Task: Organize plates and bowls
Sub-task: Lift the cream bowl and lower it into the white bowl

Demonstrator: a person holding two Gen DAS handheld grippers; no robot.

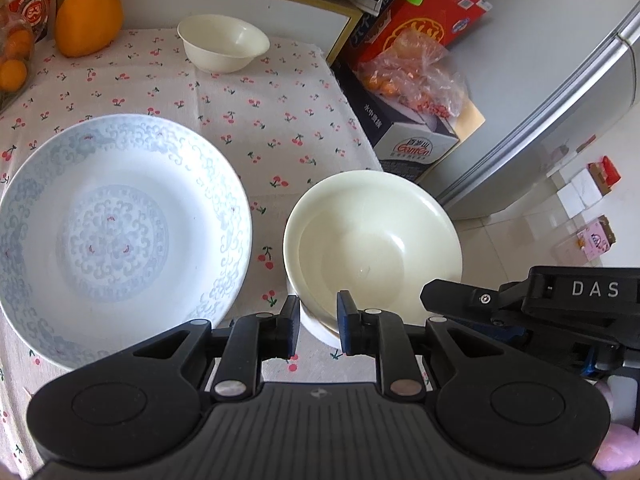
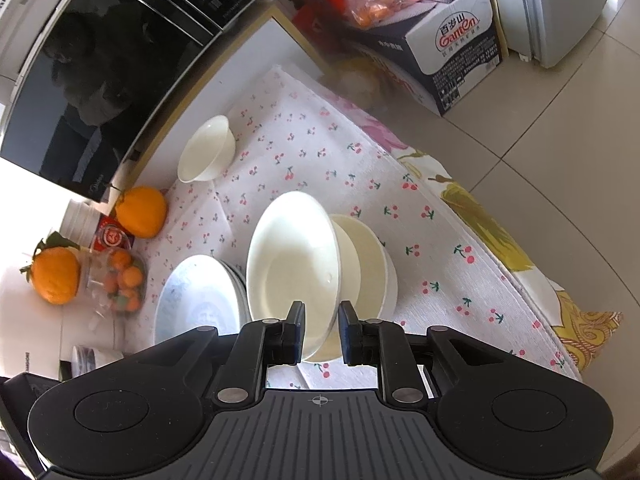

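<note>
While the left tongs (image 1: 318, 322) pinch the bowl (image 1: 372, 240) rim, the right tongs (image 2: 321, 330) pinch another bowl (image 2: 292, 264), plate (image 1: 116, 232) at nine o'clock.

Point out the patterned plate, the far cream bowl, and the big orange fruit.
Blue-patterned white porcelain plate (image 1: 112, 236): left wrist view, centre well.
Small cream ceramic bowl (image 1: 224, 42): left wrist view, inner wall.
Large orange citrus fruit (image 1: 88, 18): left wrist view, front skin.

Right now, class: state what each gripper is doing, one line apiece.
Left gripper: closed on the near rim of the cream bowl.
Right gripper: closed on the rim of the tilted cream bowl, held over another bowl.
</note>
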